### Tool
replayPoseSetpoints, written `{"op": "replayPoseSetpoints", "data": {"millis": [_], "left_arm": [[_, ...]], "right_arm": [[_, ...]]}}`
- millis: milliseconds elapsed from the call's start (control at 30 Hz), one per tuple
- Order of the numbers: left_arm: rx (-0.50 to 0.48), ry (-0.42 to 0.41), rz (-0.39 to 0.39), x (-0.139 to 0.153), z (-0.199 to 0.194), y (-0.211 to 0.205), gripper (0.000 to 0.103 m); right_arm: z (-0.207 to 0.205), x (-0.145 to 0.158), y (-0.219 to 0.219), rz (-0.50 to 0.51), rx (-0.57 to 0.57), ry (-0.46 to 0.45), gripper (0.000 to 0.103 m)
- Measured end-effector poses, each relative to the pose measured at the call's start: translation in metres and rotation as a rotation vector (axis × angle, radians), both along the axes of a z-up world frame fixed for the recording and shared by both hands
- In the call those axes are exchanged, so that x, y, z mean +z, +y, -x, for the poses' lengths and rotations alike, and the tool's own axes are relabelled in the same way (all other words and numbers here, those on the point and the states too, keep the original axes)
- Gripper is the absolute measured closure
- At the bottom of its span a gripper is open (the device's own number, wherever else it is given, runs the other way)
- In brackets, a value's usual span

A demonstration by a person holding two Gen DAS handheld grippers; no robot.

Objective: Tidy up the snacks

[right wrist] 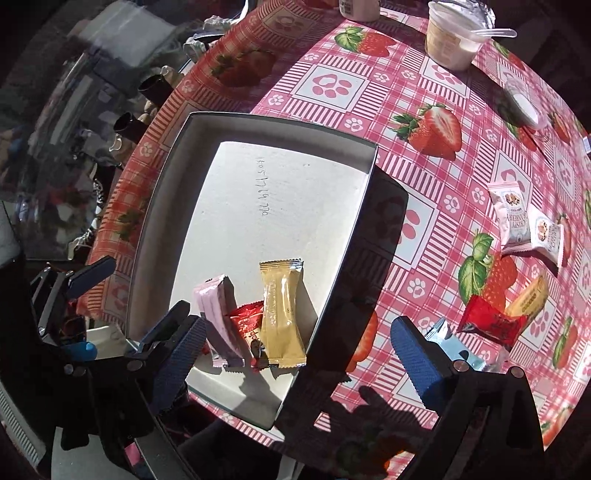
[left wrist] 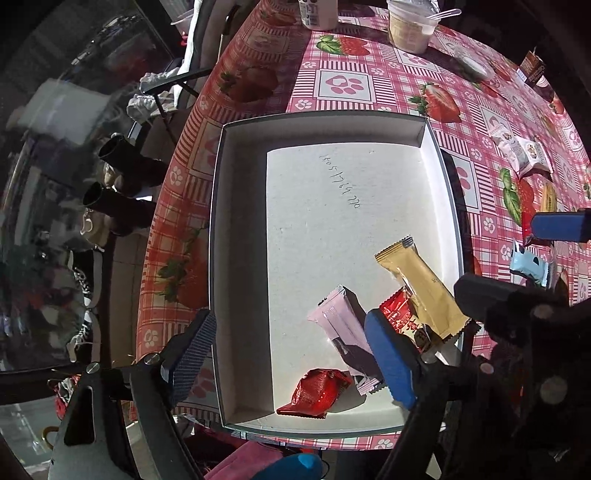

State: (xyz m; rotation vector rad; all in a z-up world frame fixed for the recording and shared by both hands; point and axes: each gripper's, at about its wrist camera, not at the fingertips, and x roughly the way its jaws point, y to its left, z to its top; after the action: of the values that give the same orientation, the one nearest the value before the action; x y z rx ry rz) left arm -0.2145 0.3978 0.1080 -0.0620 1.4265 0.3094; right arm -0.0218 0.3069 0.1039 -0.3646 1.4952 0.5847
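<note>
A shallow white cardboard box (left wrist: 243,155) (right wrist: 207,129) lies on the table. In its near right corner lie a gold snack bar (left wrist: 421,288) (right wrist: 282,314), a pink bar (left wrist: 340,317) (right wrist: 216,314), a red packet (left wrist: 400,317) (right wrist: 245,321) and a second red packet (left wrist: 317,393). My left gripper (left wrist: 291,362) is open and empty over the box's near end. My right gripper (right wrist: 299,362) is open and empty over the box's right wall. On the cloth to the right lie a light blue packet (right wrist: 448,347) (left wrist: 528,264), a red packet (right wrist: 493,325), a yellow one (right wrist: 528,295) and two white ones (right wrist: 511,221) (left wrist: 524,151).
The round table has a pink strawberry tablecloth (right wrist: 424,192). At the far edge stand a plastic cup with a spoon (right wrist: 452,40) (left wrist: 412,26) and a white bottle (left wrist: 317,13). A small brown carton (left wrist: 532,68) stands far right. Shoes and clutter lie on the floor to the left.
</note>
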Motion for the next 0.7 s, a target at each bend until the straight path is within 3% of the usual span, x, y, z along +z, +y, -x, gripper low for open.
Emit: {"op": "replayPoseSetpoints", "data": {"millis": [700], "left_arm": [[0.016, 0.011, 0.000, 0.0040, 0.0008, 0.0010, 0.018]], "right_arm": [[0.0020, 0.0037, 0.0018, 0.016, 0.022, -0.022, 0.002]]}}
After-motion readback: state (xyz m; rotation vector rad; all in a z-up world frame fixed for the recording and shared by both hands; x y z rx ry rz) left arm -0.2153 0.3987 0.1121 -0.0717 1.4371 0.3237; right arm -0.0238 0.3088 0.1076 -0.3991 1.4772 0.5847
